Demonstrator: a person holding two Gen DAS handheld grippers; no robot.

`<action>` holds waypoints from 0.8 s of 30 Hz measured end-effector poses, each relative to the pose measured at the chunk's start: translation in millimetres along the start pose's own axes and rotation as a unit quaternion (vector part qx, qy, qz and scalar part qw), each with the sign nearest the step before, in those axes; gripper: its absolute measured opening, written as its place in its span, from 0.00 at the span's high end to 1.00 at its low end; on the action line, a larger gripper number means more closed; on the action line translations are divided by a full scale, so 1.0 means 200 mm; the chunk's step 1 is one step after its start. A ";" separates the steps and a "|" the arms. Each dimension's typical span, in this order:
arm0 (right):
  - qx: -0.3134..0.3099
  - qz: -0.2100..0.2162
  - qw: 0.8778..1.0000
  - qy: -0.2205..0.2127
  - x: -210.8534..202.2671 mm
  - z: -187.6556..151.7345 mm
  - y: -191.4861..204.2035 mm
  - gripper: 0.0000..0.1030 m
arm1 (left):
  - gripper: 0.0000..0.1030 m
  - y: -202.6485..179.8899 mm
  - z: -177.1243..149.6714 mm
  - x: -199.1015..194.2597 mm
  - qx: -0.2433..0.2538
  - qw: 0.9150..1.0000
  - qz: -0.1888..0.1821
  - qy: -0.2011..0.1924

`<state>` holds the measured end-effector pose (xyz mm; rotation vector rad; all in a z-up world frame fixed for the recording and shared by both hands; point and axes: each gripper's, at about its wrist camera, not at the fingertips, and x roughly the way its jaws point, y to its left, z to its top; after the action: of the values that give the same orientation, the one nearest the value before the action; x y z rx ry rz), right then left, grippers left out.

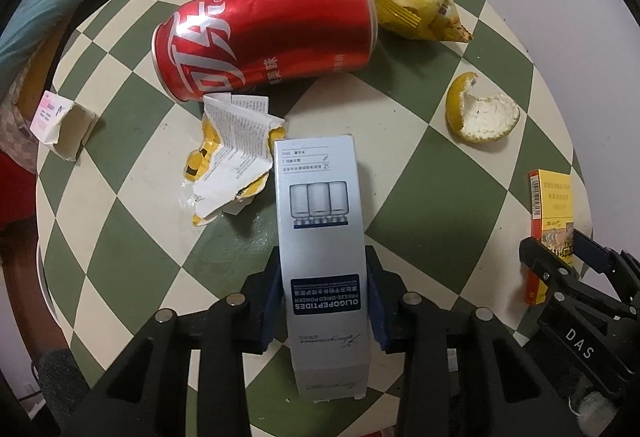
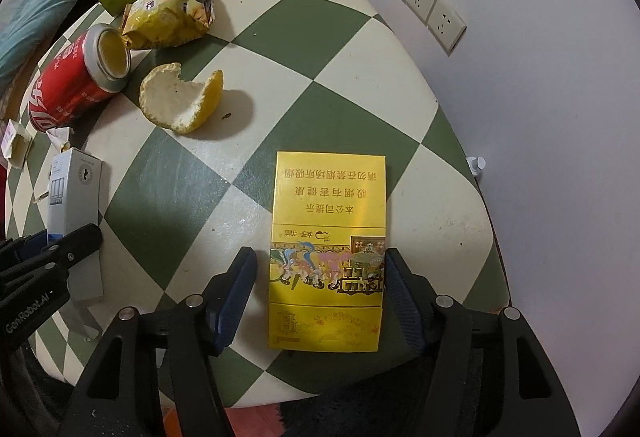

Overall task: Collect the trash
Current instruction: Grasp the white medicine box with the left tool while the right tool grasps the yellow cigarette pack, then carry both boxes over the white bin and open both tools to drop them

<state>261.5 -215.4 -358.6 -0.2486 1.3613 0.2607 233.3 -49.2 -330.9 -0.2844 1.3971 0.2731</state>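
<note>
Collection had barely begun: our left claw (image 1: 326, 301) clamped the grey box (image 1: 320, 221), our right claw (image 2: 320, 297) straddled the yellow cigarette pack (image 2: 328, 237) ungripped, and the cola can (image 1: 264, 37), peel (image 1: 480, 113) and wrappers (image 1: 232, 157) remained on the desk (image 1: 400, 177).

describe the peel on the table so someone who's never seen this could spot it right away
Start at the green-and-cream checkered table and find the red can lying on its side. Just beside the can's open end, toward the wall, sits the citrus peel on a cream square. It is the only curved, cup-shaped scrap there, yellow outside and white inside, unlike the boxes and crinkled wrappers around it.
</note>
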 end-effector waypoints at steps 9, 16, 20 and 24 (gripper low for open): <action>-0.008 -0.002 1.000 -0.016 -0.03 -0.03 0.00 0.44 | 0.69 0.01 -0.04 -0.10 0.002 1.000 0.012 -0.022; 0.003 0.020 0.999 -0.030 -0.15 -0.06 0.02 0.44 | 0.69 0.04 -0.13 -0.39 0.007 0.996 0.024 -0.081; -0.004 0.035 0.997 -0.066 -0.33 -0.08 0.07 0.44 | 0.69 0.12 -0.11 -0.52 -0.002 0.993 0.019 -0.115; -0.015 0.051 0.993 -0.105 -0.54 -0.08 0.14 0.44 | 0.69 0.22 -0.07 -0.64 -0.013 0.988 0.013 -0.153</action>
<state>216.3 -198.0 -256.3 -0.1719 1.1643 0.3829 184.9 -15.1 -208.0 -0.2345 1.0943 0.3408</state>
